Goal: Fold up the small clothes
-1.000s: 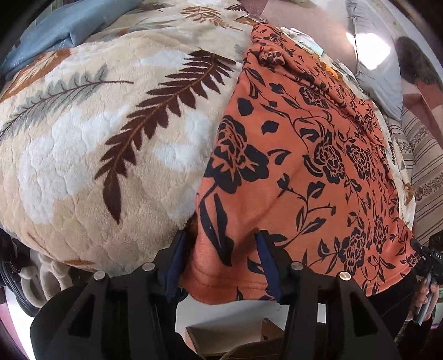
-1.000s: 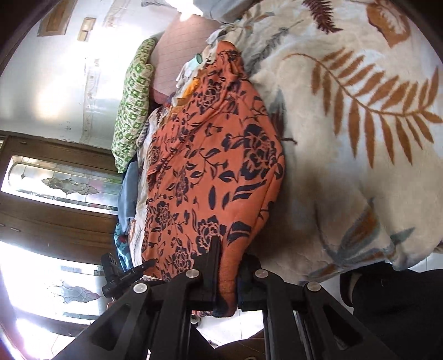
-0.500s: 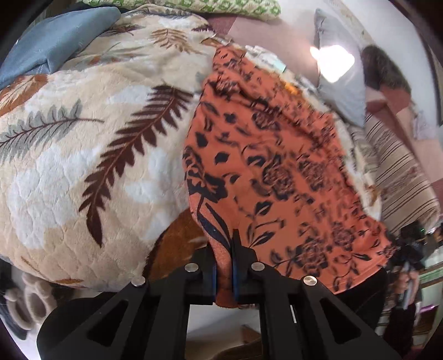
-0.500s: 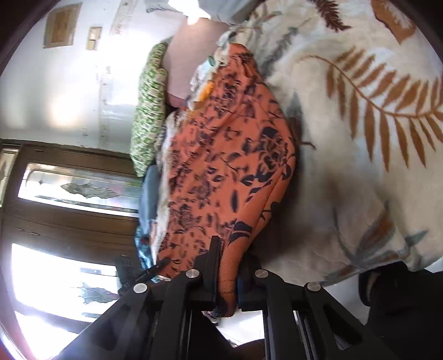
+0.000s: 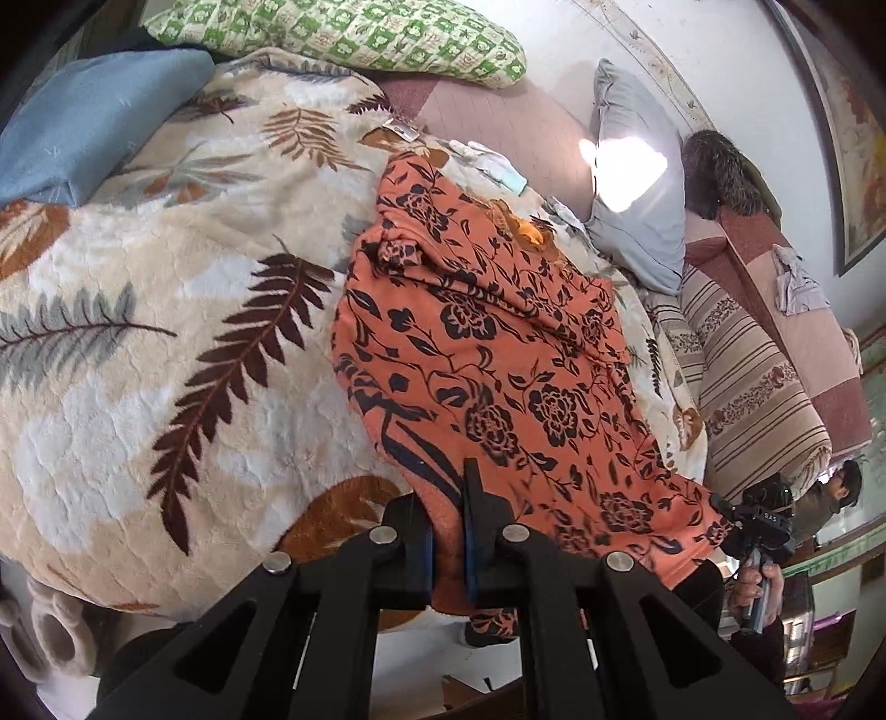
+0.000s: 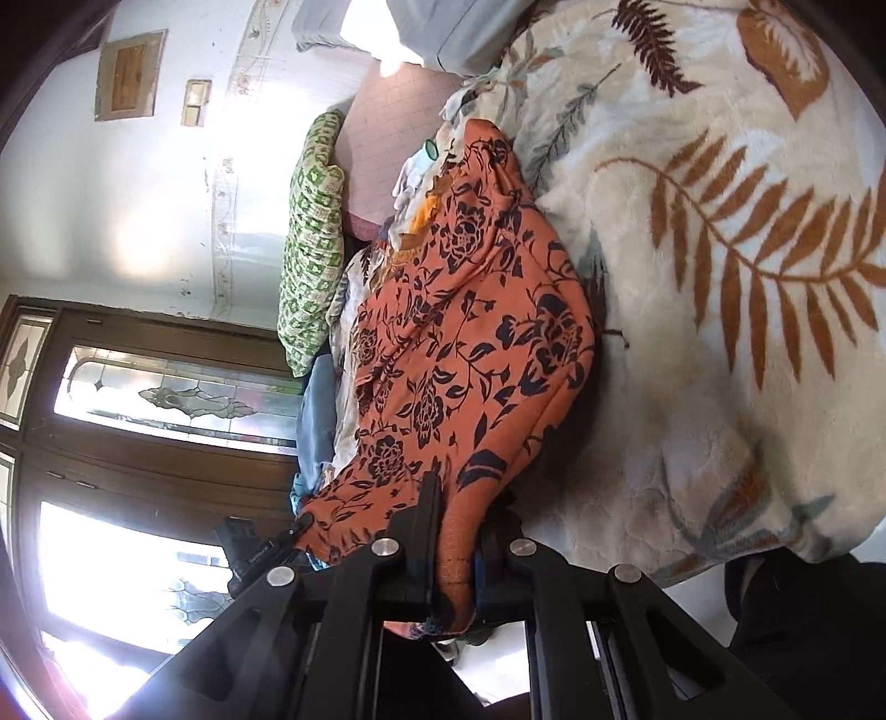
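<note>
Leaf-print blanket [image 5: 166, 332] under tool-pinched orange garment [image 5: 498, 360]

Garment [image 5: 498, 376]: you have it lying on the blanket [image 5: 166, 332], its near edge hanging off the bed's front.
Left gripper [image 5: 448, 531]: clamped on that near edge.
Right gripper [image 6: 459, 531]: clamped on the same edge, further right.
Pillows [image 5: 354, 39]: behind the blanket, against the wall.
</note>
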A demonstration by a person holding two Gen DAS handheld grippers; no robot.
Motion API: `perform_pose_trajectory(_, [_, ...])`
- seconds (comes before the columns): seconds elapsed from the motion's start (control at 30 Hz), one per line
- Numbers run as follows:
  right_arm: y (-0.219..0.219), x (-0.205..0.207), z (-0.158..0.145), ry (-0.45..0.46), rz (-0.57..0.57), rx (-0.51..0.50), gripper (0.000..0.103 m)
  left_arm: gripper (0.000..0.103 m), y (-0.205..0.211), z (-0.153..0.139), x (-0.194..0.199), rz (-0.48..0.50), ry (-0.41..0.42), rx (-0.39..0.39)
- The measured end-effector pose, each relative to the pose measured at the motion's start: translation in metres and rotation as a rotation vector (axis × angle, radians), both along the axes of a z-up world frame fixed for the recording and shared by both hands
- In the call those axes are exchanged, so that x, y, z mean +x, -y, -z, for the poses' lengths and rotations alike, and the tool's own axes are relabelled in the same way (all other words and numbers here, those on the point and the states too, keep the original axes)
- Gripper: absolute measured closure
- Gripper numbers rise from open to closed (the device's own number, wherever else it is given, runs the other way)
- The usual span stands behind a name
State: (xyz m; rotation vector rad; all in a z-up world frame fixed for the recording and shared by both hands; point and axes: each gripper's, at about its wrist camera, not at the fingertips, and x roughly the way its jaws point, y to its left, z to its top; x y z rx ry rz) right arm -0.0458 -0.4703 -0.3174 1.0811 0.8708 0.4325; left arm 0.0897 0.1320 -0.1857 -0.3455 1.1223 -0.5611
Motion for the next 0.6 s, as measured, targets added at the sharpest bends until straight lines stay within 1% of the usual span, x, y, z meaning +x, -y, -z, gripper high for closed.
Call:
perform_pose_trajectory(0.07, [-0.003, 0.005, -0.003, 0.008, -0.011, 0.005, 0.094, 0.095, 0.000, -0.004, 0.008, 0.000, -0.011, -0.016])
perform_pose_trajectory(0.13, [-0.002, 0.015, -0.010, 0.029, -0.015, 0.016, 0.094, 0.095, 0.002, -0.014, 0.020, -0.002, -0.003, -0.030])
perform_pose_trajectory(0.2, [0.001, 0.030, -0.021, 0.060, -0.011, 0.026, 0.094, 0.095, 0.004, -0.028, 0.036, -0.004, 0.014, -0.044])
perform_pose_trajectory(0.27, [0.010, 0.049, -0.036, 0.086, 0.008, 0.017, 0.094, 0.095, 0.005, -0.040, 0.060, -0.011, 0.025, -0.064])
perform_pose_trajectory(0.37, [0.026, 0.082, -0.054, 0.107, 0.050, 0.022, 0.094, 0.095, 0.008, -0.051, 0.110, -0.041, 0.019, -0.082])
perform_pose_trajectory(0.43, [0.038, 0.111, -0.063, 0.110, 0.081, 0.023, 0.094, 0.095, 0.014, -0.052, 0.147, -0.058, 0.006, -0.083])
perform_pose_trajectory(0.5, [0.050, 0.142, -0.069, 0.110, 0.112, 0.013, 0.094, 0.095, 0.023, -0.049, 0.189, -0.070, -0.009, -0.073])
perform_pose_trajectory(0.6, [0.068, 0.199, -0.069, 0.092, 0.158, 0.023, 0.094, 0.095, 0.041, -0.040, 0.249, -0.083, -0.034, -0.061])
